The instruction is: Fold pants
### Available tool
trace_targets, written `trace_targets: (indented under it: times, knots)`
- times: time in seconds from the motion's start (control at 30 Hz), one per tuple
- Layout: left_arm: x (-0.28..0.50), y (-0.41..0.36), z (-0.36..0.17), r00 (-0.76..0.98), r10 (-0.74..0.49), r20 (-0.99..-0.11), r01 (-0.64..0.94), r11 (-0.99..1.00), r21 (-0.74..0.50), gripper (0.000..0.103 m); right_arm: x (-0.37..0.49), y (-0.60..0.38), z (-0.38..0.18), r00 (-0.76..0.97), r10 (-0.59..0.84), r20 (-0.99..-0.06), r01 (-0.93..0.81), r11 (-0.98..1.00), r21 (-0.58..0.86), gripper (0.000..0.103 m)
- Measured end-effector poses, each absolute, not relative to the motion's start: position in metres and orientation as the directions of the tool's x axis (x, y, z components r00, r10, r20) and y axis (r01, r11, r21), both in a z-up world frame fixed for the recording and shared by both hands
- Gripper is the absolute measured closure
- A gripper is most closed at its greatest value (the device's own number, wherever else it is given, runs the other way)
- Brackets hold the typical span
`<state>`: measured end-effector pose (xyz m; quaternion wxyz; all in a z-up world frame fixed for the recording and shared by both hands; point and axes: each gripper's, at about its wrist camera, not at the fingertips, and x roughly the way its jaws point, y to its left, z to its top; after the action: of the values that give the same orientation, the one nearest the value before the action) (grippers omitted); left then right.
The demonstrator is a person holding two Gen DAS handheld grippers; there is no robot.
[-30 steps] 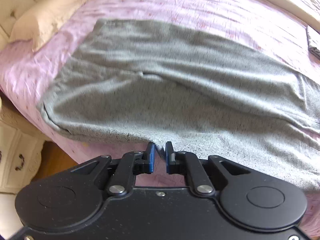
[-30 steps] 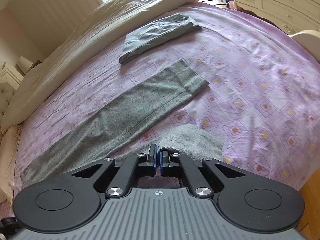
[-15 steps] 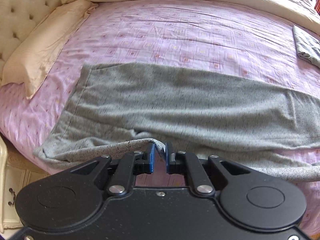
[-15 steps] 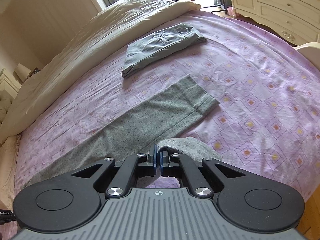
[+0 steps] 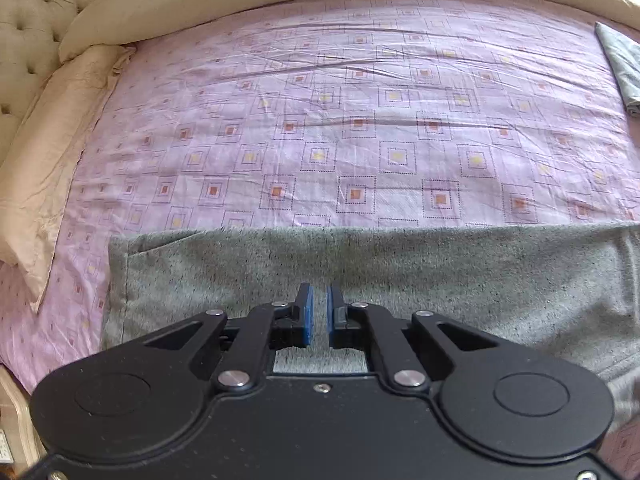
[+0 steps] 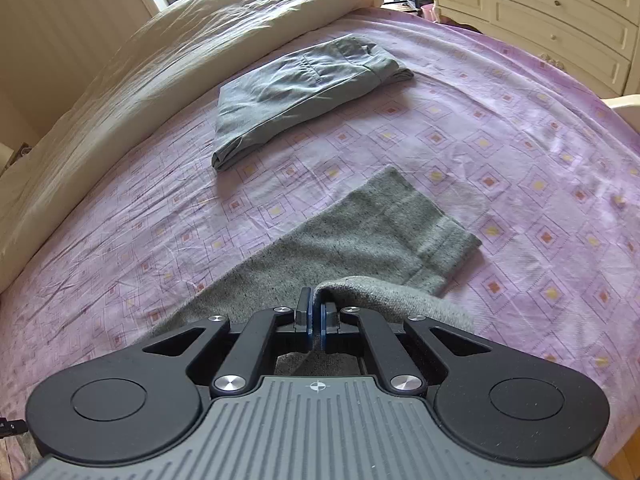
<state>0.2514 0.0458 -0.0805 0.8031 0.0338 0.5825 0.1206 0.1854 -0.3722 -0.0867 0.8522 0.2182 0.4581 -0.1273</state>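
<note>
Grey knit pants (image 5: 460, 280) are lying lengthwise along the near edge of the bed (image 5: 360, 120), and both hands are carrying the near leg across twd the far one. Vs a sec ago: in the left view the cloth was filling most of the pic, now it's sitting only in the bottom strip w/ lots of lilac sheet showing beyond. In the right view the lifted cuff is now riding right over the lower leg's cuff, no longer off to one side.

Right gripper (image 6: 316, 320) is clamping a ridge of the cuff fabric, pads tight together on it. Left gripper (image 5: 319, 316) is narrowing a touch; pads are standing a thin slit apart w/ grey showing in it. Can't tell if cloth is actually being pinched there.

Meaning, imo: the leg-on-leg fold is nearly landing. Edges are still needing to be lined up and laid flat before the short folds.

Containers: only the cream dresser (image 6: 560, 32) beyond the bed, drawers all shut, contents hidden. A 2nd pair, grey-green folded pants (image 6: 304, 92), is sitting well apart near the duvet (image 6: 160, 60).
</note>
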Motion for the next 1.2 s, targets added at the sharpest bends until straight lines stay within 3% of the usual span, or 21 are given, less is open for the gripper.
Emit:
trace_targets:
  times: [0.27,0.37,0.4,0.53,0.67,1.07,1.13,1.2]
  knots:
    - [0.217,0.044,-0.084,0.358,0.039,-0.933,0.062,0.996,0.065,0.076,0.21,-0.357,-0.091,0.504,-0.085,-0.86,0.474,0.859,0.193,0.1]
    - [0.179,0.026,-0.085,0.388,0.022,-0.922,0.215,0.97,0.113,0.051,0.213,-0.358,-0.094,0.486,-0.091,-0.869,0.487,0.854,0.183,0.1]
    - [0.165,0.019,-0.086,0.395,0.015,-0.918,0.261,0.957,0.128,0.049,0.214,-0.358,-0.095,0.482,-0.091,-0.872,0.49,0.853,0.182,0.1]
    - [0.111,-0.01,-0.086,0.399,-0.025,-0.917,0.403,0.903,0.151,0.047,0.215,-0.358,-0.098,0.476,-0.084,-0.875,0.482,0.857,0.18,0.1]
    - [0.08,-0.035,-0.085,0.387,-0.038,-0.921,0.426,0.893,0.142,0.044,0.218,-0.36,-0.099,0.478,-0.059,-0.877,0.463,0.865,0.194,0.1]
    - [0.044,-0.072,-0.142,0.422,0.161,-0.892,0.456,0.813,0.363,0.044,0.204,-0.369,-0.089,0.522,0.002,-0.853,0.423,0.868,0.26,0.1]
    - [0.044,-0.071,-0.15,0.426,0.194,-0.884,0.459,0.795,0.395,0.052,0.199,-0.372,-0.088,0.526,0.005,-0.851,0.43,0.861,0.271,0.1]
    - [0.044,-0.067,-0.151,0.416,0.193,-0.889,0.462,0.797,0.389,0.067,0.194,-0.375,-0.087,0.529,0.008,-0.849,0.434,0.857,0.278,0.1]
